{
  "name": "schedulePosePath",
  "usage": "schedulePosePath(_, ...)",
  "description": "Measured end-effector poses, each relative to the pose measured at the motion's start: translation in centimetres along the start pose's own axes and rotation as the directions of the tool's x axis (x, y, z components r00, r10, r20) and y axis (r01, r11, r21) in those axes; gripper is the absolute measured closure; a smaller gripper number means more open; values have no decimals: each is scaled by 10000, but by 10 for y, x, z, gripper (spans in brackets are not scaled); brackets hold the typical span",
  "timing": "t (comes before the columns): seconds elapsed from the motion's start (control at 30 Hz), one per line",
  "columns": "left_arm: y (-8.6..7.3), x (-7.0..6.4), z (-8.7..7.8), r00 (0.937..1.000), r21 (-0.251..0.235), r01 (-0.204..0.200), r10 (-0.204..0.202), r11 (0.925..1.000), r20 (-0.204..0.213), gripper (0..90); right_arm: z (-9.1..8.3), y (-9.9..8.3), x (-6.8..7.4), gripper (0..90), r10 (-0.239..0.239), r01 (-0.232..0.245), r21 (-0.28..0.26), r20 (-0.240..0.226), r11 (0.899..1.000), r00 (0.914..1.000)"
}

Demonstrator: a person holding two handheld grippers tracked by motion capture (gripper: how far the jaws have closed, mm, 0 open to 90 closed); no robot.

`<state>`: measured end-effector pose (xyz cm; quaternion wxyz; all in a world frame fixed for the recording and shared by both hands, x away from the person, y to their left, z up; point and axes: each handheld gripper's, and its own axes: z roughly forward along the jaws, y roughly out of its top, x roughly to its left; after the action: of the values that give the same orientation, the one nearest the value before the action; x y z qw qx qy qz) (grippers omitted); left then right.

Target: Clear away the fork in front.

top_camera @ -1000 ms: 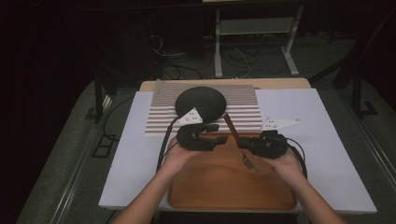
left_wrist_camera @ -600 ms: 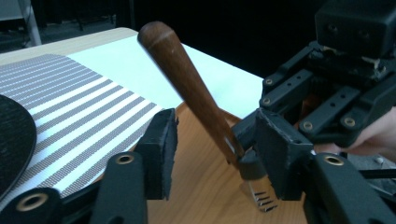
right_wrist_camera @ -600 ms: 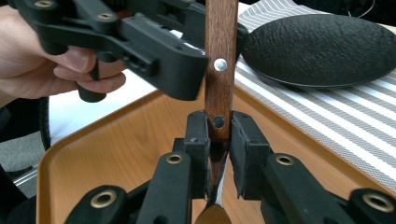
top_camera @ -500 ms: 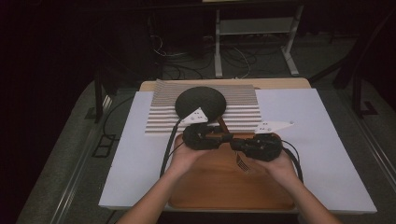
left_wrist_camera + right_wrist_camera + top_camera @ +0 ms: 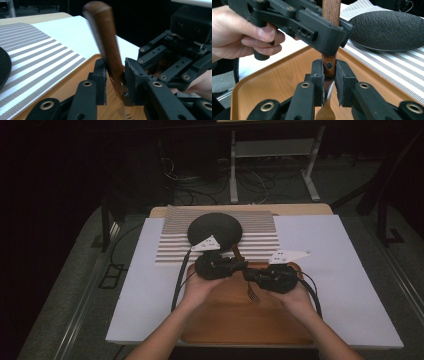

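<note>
Writing: no readable text on anything.
Left hand-held gripper (image 5: pixel 113 80): jaws narrowed onto the brown wooden-handled metal fork (image 5: pixel 110 53).
Right hand-held gripper (image 5: pixel 328 82): clamped on the same handle, lower down near the metal neck.
Fork location: held upright above the smooth orange-brown wooden tray (image 5: pixel 235 320).
Nearby: round, pebbled black plate (image 5: pixel 215 229) on a grey-and-white striped mat (image 5: pixel 260 237), on the white-covered counter (image 5: pixel 350 270).

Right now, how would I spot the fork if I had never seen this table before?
Find the wooden tray at the near edge of the table, in front of the striped mat with the black plate. Above the tray, both tongs, left and right, hold the fork. It is the one thing with a brown wooden handle and metal prongs.
</note>
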<state>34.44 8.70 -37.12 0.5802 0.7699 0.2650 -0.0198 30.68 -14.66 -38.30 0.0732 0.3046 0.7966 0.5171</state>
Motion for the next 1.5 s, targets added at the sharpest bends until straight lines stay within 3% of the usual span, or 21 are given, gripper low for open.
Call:
schedulePosePath(0.17, 1, -1, -1, 9997, -121, 15, -12, 9999, 227, 753, 1, 1, 2, 770, -48, 48, -56, 6, 10000, 10000)
schedulePosePath(0.5, 3, -3, -7, 9985, -211, -416, 423, 9989, 347, 776, 1, 4, 5, 755, -183, 181, -250, -77, 9995, 9998)
schedulePosePath(0.53, 4, -2, -8, 9982, -159, -415, 422, 9990, 436, 779, 2, 4, 5, 657, -272, 268, -269, -161, 9993, 9995)
schedulePosePath(0.57, 4, -2, -8, 9982, -159, -415, 422, 9990, 436, 781, 2, 4, 5, 657, -272, 268, -269, -161, 9993, 9995)
schedulePosePath(0.6, 5, -2, -9, 9978, -130, -444, 450, 9989, 478, 783, 1, 3, 4, 567, -290, 283, -311, -225, 9991, 9993)
schedulePosePath(0.67, 5, -1, -11, 9978, -113, -463, 467, 9989, 463, 788, 2, 2, 3, 519, -298, 290, -290, -243, 9992, 9993)
schedulePosePath(0.7, 6, 0, -14, 9981, -174, -449, 455, 9988, 421, 807, 1, 0, 1, 434, -317, 310, -175, -393, 9994, 9987)
schedulePosePath(0.77, 6, 0, -16, 9981, -185, -456, 464, 9988, 412, 809, 0, -3, -1, 341, -248, 244, -162, -242, 9996, 9994)
schedulePosePath(0.9, 7, 5, -23, 9976, -177, -566, 572, 9982, 386, 806, -4, -8, -8, 279, -31, 31, -75, -48, 10000, 10000)
schedulePosePath(0.93, 6, 7, -26, 9977, -230, -549, 558, 9982, 385, 805, -7, -12, -12, 241, 30, -29, -35, 240, 10000, 9997)
schedulePosePath(1.07, 5, 12, -35, 9974, -233, -528, 539, 9983, 487, 804, -16, -21, -19, 163, -183, 167, 296, 528, 9994, 9984)
schedulePosePath(1.5, 3, 23, -75, 9955, -228, -611, 626, 9979, 714, 799, -59, -58, -39, 134, 63, -75, 74, 1604, 9999, 9870)
